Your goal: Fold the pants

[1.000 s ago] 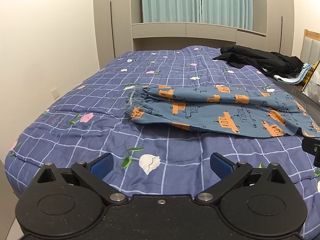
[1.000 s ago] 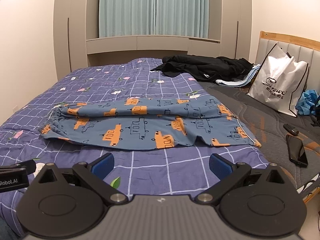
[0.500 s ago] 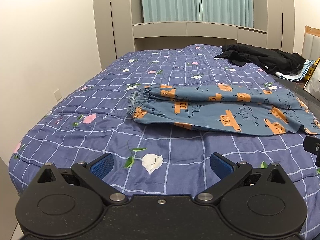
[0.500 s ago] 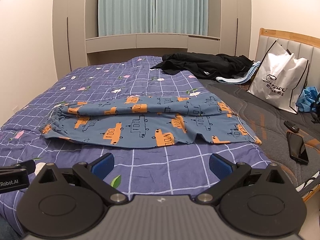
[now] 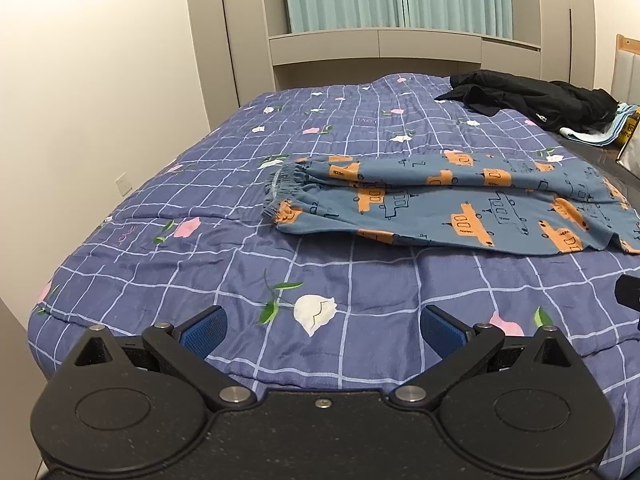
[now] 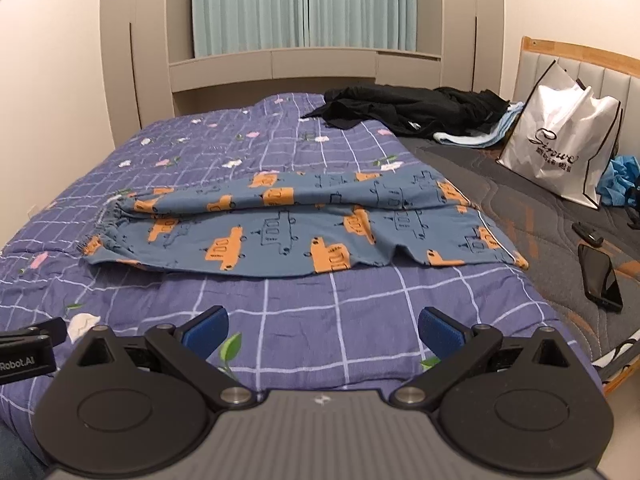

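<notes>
The blue cotton pants printed with orange vehicles (image 6: pixel 304 232) are laid lengthwise across the middle of the bed, already doubled so that one leg is stacked on the other, with the gathered elastic waistband (image 5: pixel 280 192) turned toward the bed's left edge and the hemmed cuffs (image 6: pixel 492 240) lying near the right edge of the quilt. The fabric is judged to be thin, light and limp: it will sag and slide when lifted, and nothing in it can be broken. The waistband offers the thickest, firmest bite, while at the cuffs both layers would have to be pinched together or the stack will be pulled apart. A hold at each end is suggested, so that one end can be carried over onto the other.

The pants are carried by a navy quilt with a white grid and flower print (image 5: pixel 352 280), which is soft and may be caught up with them.

The left gripper (image 5: pixel 322 326) is held over the near edge of the bed, its jaws spread wide and nothing between them. The right gripper (image 6: pixel 322 326) is likewise spread wide and empty, well short of the pants.

A black garment heap (image 6: pixel 408 112), a white paper shopping bag (image 6: pixel 560 152) and a dark phone (image 6: pixel 600 278) lie farther off toward the right side.
</notes>
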The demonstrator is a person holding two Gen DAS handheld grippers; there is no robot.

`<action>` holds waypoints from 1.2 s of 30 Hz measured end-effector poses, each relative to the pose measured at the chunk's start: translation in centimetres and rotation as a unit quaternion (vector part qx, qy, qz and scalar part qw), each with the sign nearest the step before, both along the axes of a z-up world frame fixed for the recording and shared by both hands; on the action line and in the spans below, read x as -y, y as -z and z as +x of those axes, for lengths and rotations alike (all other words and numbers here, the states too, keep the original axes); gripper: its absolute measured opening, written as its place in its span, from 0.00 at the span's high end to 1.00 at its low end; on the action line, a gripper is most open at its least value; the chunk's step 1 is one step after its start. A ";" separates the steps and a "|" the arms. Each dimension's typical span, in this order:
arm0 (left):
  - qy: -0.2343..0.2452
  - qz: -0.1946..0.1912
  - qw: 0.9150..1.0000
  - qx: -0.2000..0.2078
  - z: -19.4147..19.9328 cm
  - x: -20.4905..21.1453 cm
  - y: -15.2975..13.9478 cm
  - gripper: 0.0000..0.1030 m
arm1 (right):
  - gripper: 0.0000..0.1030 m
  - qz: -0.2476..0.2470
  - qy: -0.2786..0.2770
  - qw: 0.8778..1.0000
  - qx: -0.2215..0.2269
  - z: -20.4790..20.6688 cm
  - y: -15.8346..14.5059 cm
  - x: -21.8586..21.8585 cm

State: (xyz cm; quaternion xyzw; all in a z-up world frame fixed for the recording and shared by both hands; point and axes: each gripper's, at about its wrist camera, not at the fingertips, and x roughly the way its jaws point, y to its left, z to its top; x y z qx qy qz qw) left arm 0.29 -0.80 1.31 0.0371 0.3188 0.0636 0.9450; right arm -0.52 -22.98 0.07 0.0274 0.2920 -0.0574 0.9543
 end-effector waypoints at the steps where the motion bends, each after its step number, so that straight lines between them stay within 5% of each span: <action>1: 0.000 0.001 1.000 -0.001 0.0 0.0 0.0 0.00 | 0.00 -0.004 0.005 1.000 -0.003 0.1 0.1 0.0; 7: 0.001 0.003 1.000 -0.005 0.0 0.2 0.2 0.00 | 0.00 -0.049 0.051 0.997 -0.016 0.3 0.4 0.4; 36: 0.003 0.008 1.000 -0.009 0.1 0.5 0.3 0.00 | 0.00 -0.035 0.054 0.998 -0.018 0.3 0.4 1.4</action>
